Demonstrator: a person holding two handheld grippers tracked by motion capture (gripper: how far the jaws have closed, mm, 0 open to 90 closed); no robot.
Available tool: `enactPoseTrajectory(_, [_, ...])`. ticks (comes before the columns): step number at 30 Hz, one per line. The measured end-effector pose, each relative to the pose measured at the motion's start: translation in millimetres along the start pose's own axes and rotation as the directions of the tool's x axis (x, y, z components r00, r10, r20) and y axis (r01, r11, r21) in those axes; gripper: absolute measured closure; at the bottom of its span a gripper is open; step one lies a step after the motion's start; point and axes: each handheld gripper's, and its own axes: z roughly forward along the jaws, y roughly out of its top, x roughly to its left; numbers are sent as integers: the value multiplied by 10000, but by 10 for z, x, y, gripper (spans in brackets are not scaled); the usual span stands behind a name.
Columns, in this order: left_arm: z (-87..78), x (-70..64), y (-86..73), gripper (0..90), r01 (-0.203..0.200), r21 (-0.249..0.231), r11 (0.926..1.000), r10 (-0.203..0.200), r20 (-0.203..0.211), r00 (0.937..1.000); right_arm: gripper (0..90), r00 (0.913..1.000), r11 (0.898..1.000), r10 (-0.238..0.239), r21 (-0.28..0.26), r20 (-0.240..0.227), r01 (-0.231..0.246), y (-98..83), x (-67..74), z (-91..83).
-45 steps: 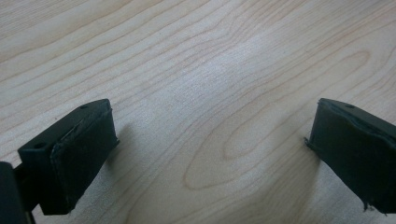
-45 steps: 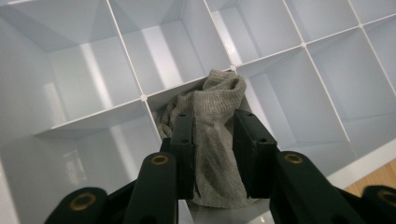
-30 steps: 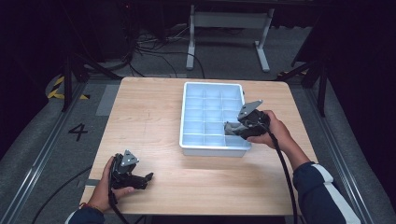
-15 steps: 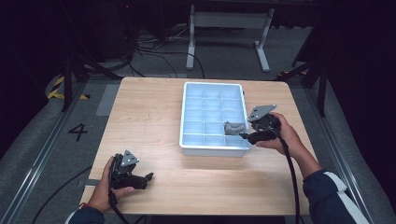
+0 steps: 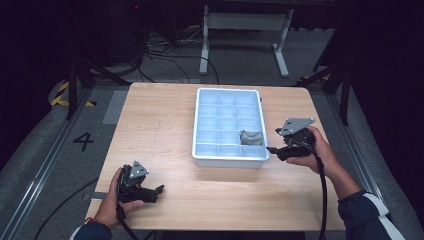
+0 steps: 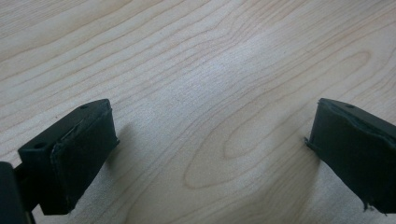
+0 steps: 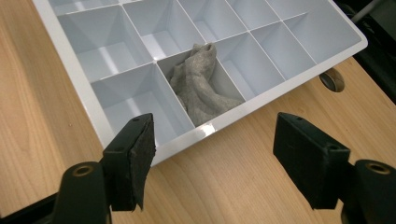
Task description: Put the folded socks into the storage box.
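A white divided tray (image 5: pixel 201 126) (image 7: pixel 84 93) sits mid-table. A crumpled grey cloth (image 5: pixel 250 138) (image 7: pixel 198 88) lies in a right-column compartment, second row from the front. My right gripper (image 5: pixel 271 149) (image 7: pixel 212 165) hovers just right of the tray's right rim, open, with nothing between its jaws. Near the front left of the table my left gripper (image 5: pixel 159 190) (image 6: pixel 210 149) rests low on the wood, open and empty, far from the tray.
The wooden table (image 5: pixel 160 120) carries the tray. A round hole (image 7: pixel 332 80) in the tabletop lies beside the tray in the right gripper view. Dark floor with cables and a metal stand (image 5: pixel 245 22) lies beyond the far edge.
My right gripper has let go of the grey cloth in the tray compartment and drawn back right, off the tray. The left gripper has stayed put.
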Motion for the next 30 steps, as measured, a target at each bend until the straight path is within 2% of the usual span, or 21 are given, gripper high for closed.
enactPoseTrajectory(14, [-1, 6, 1, 11, -96, -27, 10000, 95, -54, 9999, 314, 9996, 9994, -286, -212, 86, 287, -178, 73, -193])
enactPoseTrajectory(23, [-2, 6, 1, 11, -101, -29, 9999, 101, -66, 9999, 314, 9988, 9989, -473, 70, 140, 473, -361, 156, -214])
enactPoseTrajectory(30, [-3, 7, 0, 12, -116, -39, 9999, 116, -99, 9999, 313, 9990, 9986, -390, 373, 203, 382, -541, 173, -223])
